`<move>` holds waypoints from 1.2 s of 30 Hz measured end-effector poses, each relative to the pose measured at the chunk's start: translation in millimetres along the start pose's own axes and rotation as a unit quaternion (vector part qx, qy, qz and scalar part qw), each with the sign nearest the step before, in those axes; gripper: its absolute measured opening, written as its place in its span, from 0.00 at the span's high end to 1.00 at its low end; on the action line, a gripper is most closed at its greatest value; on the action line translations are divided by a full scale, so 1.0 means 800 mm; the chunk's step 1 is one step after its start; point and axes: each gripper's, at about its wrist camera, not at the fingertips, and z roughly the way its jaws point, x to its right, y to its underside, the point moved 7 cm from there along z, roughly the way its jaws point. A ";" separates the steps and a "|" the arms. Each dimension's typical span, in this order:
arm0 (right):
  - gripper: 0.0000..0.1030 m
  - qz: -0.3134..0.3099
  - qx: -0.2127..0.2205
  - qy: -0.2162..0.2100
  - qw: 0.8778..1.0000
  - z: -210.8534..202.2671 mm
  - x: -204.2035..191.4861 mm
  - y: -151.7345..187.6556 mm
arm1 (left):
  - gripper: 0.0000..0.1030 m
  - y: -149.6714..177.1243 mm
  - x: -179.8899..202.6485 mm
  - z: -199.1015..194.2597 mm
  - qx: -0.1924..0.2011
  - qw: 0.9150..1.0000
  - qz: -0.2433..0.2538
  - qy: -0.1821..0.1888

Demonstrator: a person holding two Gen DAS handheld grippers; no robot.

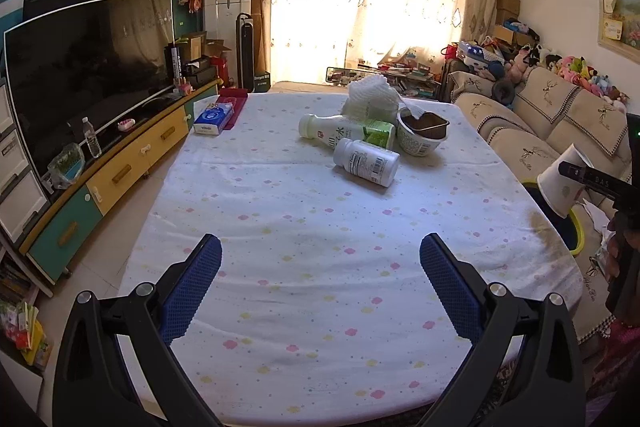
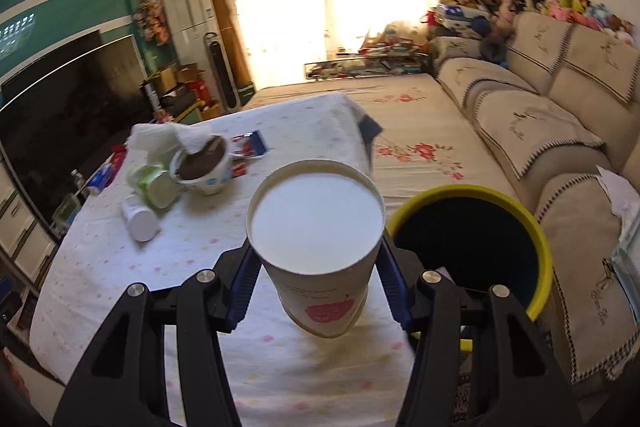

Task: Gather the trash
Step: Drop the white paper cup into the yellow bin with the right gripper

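Note:
My right gripper [image 2: 316, 251] is shut on a white paper cup [image 2: 318, 223] with a red apple print, held tilted over the table's right edge. Just right of it stands a yellow-rimmed black bin [image 2: 538, 227]. In the left wrist view the same cup [image 1: 560, 183] hangs above the bin [image 1: 579, 233]. My left gripper [image 1: 320, 243] is open and empty over the near half of the table [image 1: 320, 299]. Far ahead lies a pile: a white pill bottle [image 1: 366, 161], a pale drink bottle [image 1: 324, 131], a green carton [image 1: 378, 133], a dirty noodle cup [image 1: 422, 133] and white foam netting [image 1: 372, 95].
A blue tissue pack [image 1: 214, 119] lies at the table's far left corner. A TV [image 1: 88, 67] on a yellow and teal cabinet [image 1: 132, 163] lines the left side. A beige sofa [image 1: 552, 123] runs along the right, behind the bin.

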 end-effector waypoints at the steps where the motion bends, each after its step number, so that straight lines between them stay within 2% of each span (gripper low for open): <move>1: 0.49 0.013 0.000 0.016 1.000 0.001 0.022 0.002 | 0.05 0.000 0.004 0.002 -0.002 1.000 0.003 0.001; 6: 0.49 0.057 -0.004 0.065 0.996 0.013 0.107 0.011 | 0.05 0.001 0.023 0.009 -0.009 1.000 0.018 0.001; 12: 0.48 0.080 -0.018 0.090 0.992 0.040 0.157 0.022 | 0.05 0.002 0.038 0.021 -0.024 0.999 0.030 0.000; 15: 0.46 0.082 -0.027 0.101 0.991 0.053 0.166 0.027 | 0.05 0.004 0.046 0.031 -0.032 0.999 0.035 0.002; 16: 0.38 0.083 -0.029 0.102 0.991 0.056 0.168 0.028 | 0.05 0.004 0.049 0.034 -0.035 0.999 0.037 0.003; 18: 0.32 0.085 -0.025 0.105 0.991 0.059 0.167 0.027 | 0.05 0.006 0.056 0.040 -0.040 0.998 0.042 0.004; 28: 0.31 0.089 -0.023 0.093 0.991 0.055 0.161 0.032 | 0.05 0.012 0.077 0.079 -0.065 0.996 0.057 0.023; 36: 0.31 0.082 -0.032 0.081 0.993 0.060 0.146 0.035 | 0.05 -0.023 0.081 0.128 -0.058 0.994 0.085 0.033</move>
